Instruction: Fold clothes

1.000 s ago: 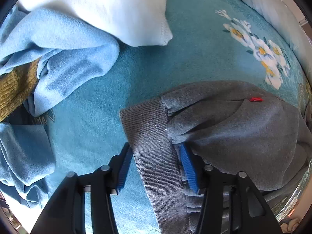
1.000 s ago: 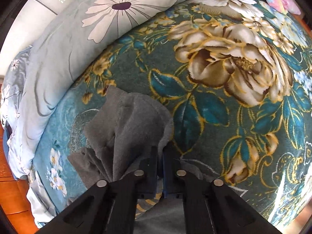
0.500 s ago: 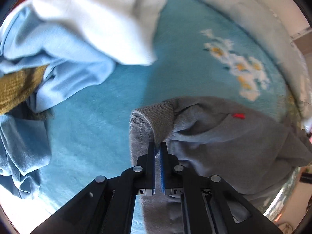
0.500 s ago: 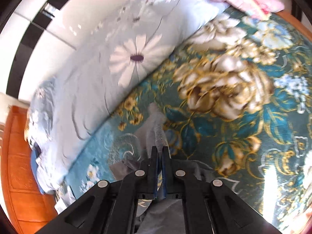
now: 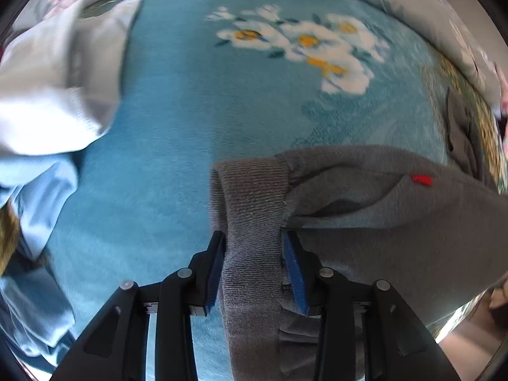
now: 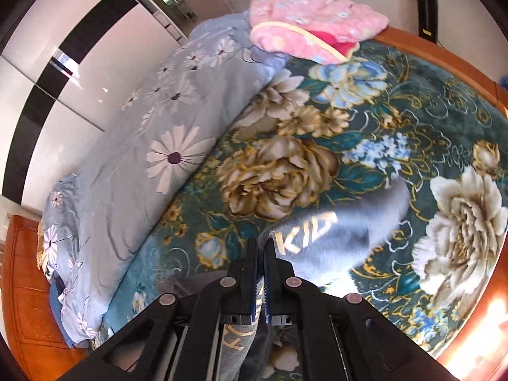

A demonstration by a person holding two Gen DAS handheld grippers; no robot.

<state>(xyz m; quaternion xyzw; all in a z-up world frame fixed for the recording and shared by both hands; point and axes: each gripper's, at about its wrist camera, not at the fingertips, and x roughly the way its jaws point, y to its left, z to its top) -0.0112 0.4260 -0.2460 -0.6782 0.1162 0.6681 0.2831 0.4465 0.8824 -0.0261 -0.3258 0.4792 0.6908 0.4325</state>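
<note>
A grey sweatshirt [image 5: 381, 209] with a small red tag lies across the teal floral blanket [image 5: 197, 127]. My left gripper [image 5: 254, 250] has its blue pads on both sides of the sweatshirt's ribbed hem band [image 5: 250, 197], gripping the bunched band. In the right wrist view my right gripper [image 6: 260, 247] is shut on another part of the grey sweatshirt [image 6: 343, 231], which shows gold lettering and hangs lifted above the blanket [image 6: 285, 165].
A white garment [image 5: 54, 95] and light blue clothes [image 5: 38, 190] lie piled at the left. A pale blue daisy duvet [image 6: 152, 146] runs along the bed's far side, with a pink quilt [image 6: 311, 22] on it. The wooden bed frame [image 6: 444, 63] edges the blanket.
Both grippers have lifted the sweatshirt off the blanket. The left jaws stand wider than half a second ago, with the ribbed band bunched between them. The right view has swung up toward the room.
</note>
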